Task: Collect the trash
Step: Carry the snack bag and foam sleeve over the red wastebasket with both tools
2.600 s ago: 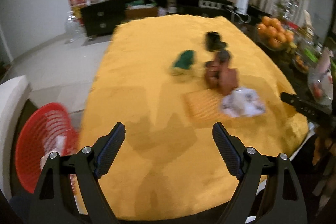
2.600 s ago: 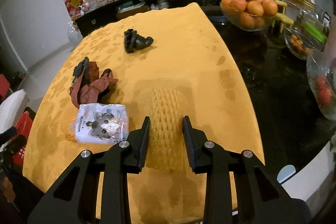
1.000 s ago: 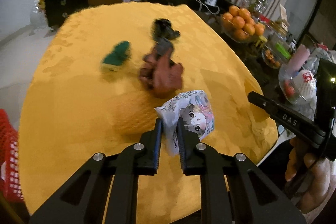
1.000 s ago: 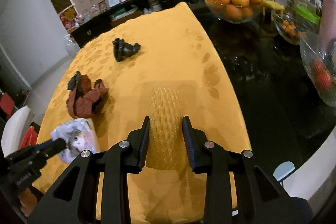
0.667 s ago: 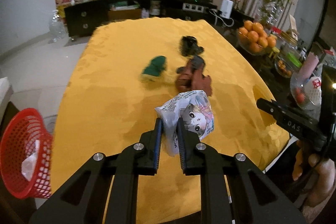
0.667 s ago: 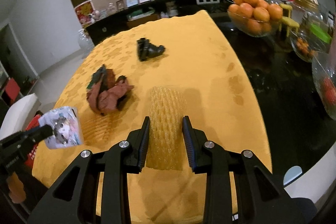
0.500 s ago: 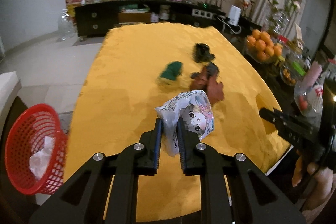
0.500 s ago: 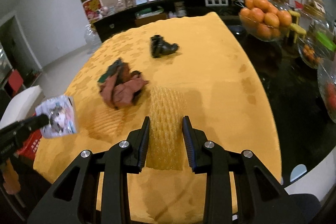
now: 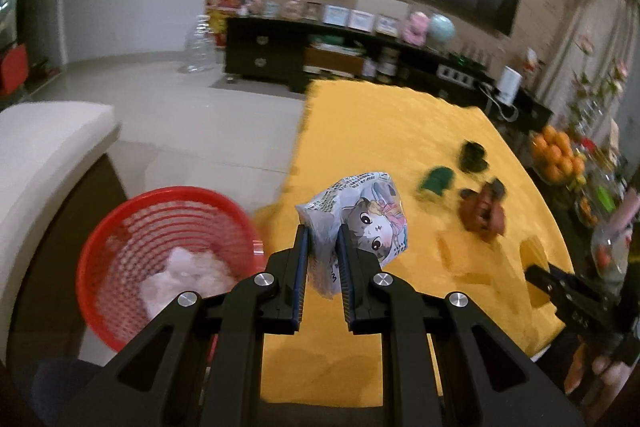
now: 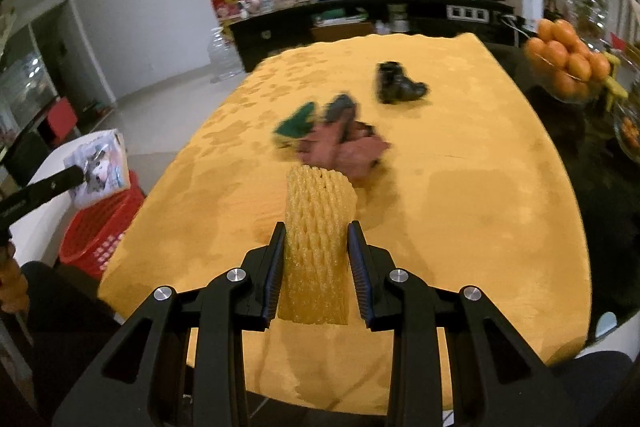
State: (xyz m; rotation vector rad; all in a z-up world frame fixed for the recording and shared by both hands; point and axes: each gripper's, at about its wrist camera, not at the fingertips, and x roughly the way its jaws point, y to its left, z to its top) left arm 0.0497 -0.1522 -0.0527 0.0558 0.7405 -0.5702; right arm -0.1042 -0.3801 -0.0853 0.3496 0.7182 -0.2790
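My left gripper (image 9: 323, 239) is shut on a white cartoon-cat packet (image 9: 360, 211) and holds it in the air, just right of a red mesh basket (image 9: 120, 227) beside the table's left edge. The basket holds white crumpled trash. My right gripper (image 10: 317, 235) is shut on a yellow foam fruit net (image 10: 318, 227), lifted above the yellow tablecloth (image 10: 480, 207). On the cloth lie a brown crumpled wrapper (image 10: 348, 147), a green piece (image 10: 296, 125) and a black piece (image 10: 396, 87). The packet (image 10: 100, 167) and basket (image 10: 100, 223) also show at the left of the right wrist view.
A bowl of oranges (image 10: 568, 63) and glass dishes stand on the dark table surface at the right. A white chair (image 9: 36, 163) is left of the basket. A dark sideboard (image 10: 360, 19) with ornaments runs along the far wall.
My left gripper closed on the cat packet, lifted it and swung left toward the red basket. My right gripper lifted the foam net off the cloth and turned left.
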